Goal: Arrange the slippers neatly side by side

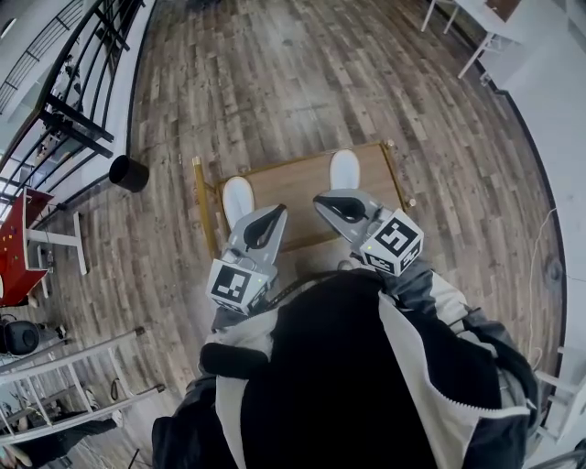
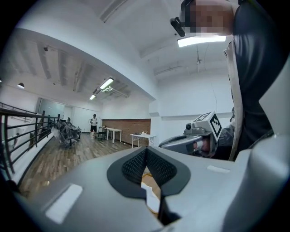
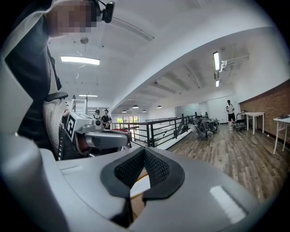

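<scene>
1. Head view shows the left slipper (image 1: 238,198) and right slipper (image 1: 345,169) lying apart on the wooden tabletop (image 1: 293,183).
2. Gripper views show the left gripper (image 2: 146,153) and right gripper (image 3: 144,153) closed, holding nothing.

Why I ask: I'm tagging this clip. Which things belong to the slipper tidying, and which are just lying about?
Job: left slipper, right slipper, the low wooden table they lie on, left gripper and right gripper, both shut and empty.
Lying about: black bucket, red table, ladder, white tables.
</scene>
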Demonstrator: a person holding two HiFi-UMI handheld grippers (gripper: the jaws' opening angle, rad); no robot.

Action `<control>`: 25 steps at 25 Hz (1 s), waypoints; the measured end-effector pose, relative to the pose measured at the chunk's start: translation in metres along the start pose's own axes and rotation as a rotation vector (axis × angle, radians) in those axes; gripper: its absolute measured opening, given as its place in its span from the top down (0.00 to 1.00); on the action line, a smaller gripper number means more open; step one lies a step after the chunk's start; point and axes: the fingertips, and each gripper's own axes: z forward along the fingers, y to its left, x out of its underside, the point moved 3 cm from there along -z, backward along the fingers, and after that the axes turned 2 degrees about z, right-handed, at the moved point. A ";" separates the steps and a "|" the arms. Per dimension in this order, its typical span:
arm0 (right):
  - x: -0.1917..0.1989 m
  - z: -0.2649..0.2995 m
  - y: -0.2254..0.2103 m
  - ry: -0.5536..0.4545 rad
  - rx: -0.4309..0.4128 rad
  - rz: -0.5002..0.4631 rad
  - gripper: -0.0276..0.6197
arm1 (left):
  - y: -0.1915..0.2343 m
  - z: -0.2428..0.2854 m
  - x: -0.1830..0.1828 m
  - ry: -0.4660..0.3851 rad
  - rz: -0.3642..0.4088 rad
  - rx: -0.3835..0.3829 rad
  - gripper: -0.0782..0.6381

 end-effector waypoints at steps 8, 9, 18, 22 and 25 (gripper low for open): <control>0.059 0.013 -0.050 0.160 0.178 0.109 0.95 | 0.003 -0.014 0.007 0.002 -0.034 -0.008 0.87; 0.071 0.016 -0.059 0.195 0.211 0.133 0.92 | 0.004 -0.015 0.009 0.003 -0.043 -0.009 0.87; 0.184 0.019 -0.133 0.503 0.434 0.247 0.70 | -0.010 -0.013 0.022 0.029 -0.096 0.029 0.87; 0.221 0.009 -0.161 0.593 0.505 0.297 0.62 | -0.019 -0.012 0.024 0.047 -0.093 0.051 0.87; 0.242 0.008 -0.184 0.653 0.541 0.319 0.58 | -0.019 -0.013 0.031 0.061 -0.099 0.049 0.87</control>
